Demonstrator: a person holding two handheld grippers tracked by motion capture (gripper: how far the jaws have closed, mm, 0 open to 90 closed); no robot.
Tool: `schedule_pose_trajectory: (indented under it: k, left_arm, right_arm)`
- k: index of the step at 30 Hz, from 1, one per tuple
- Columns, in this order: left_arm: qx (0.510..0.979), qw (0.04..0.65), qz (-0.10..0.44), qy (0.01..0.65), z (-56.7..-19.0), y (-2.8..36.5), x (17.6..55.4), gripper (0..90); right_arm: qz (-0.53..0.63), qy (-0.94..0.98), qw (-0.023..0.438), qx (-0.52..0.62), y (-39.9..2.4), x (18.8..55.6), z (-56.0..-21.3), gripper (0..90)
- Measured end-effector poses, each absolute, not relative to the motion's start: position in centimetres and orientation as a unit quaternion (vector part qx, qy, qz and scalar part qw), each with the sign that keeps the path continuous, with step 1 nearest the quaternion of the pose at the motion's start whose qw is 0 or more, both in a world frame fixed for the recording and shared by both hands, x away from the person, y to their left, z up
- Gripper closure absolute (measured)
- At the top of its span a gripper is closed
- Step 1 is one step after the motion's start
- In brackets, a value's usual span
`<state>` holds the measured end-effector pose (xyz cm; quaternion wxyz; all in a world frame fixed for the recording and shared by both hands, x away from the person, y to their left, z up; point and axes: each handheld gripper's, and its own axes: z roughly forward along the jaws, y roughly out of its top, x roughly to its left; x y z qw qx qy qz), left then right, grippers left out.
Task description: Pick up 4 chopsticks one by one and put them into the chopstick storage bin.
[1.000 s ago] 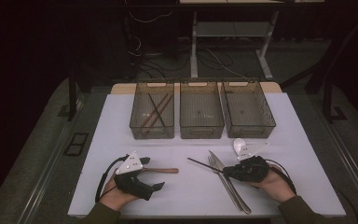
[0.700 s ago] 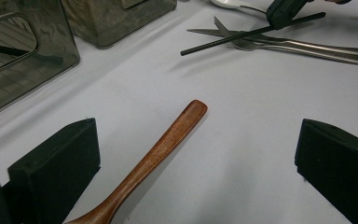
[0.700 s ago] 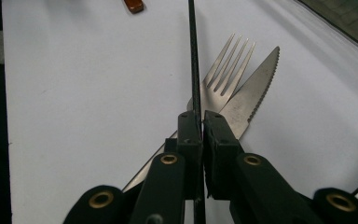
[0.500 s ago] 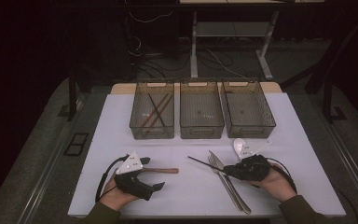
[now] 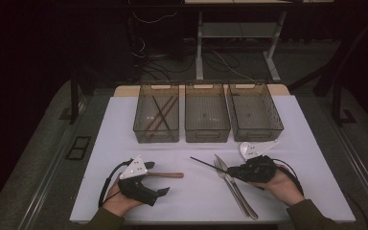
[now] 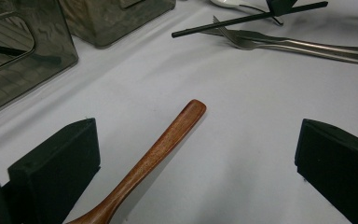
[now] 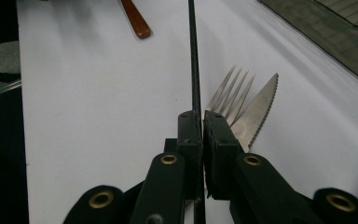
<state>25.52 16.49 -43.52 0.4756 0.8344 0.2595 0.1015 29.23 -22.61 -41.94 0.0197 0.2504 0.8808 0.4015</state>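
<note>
- Right gripper (image 5: 233, 173) is clamping a thin black chopstick (image 5: 206, 164), jaws nearly together on it; the stick is pointing left across the worktop (image 5: 287, 124), free tip sitting in open white surface.
- Left gripper (image 5: 159, 184) is resting with jaws standing wide, nothing pinched; the wooden spoon handle (image 6: 163, 142) is lying between them, touching neither pad.
- Fork (image 7: 230, 93) and serrated knife (image 7: 256, 112) are lying side by side just under and right of the held chopstick, running down toward the near worktop edge.
- White spoon (image 5: 251, 148) is sitting just behind the right gripper, near the right-hand bin.
- Three smoked bins are lining the far side: left bin (image 5: 156, 135) is holding chopsticks already, middle bin (image 5: 207, 135) and right bin (image 5: 256, 134) are looking bare, hard to be sure.
- Open room: a clear strip is running between bins and cutlery, plus the centre patch between the two grippers.
- Both hands are working close to the near edge; little margin behind them.
</note>
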Motion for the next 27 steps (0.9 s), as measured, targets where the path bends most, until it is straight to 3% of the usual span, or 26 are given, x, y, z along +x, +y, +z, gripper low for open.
schedule_pose_trajectory:
  k: [27]
  left_arm:
    - [0.836, 0.473, 0.101, 0.257, -43.6, 16.4, 25.5, 0.0]
  right_arm:
    - [0.423, 0.871, 0.027, 0.248, -19.9, 31.2, -38.8, 85.0]
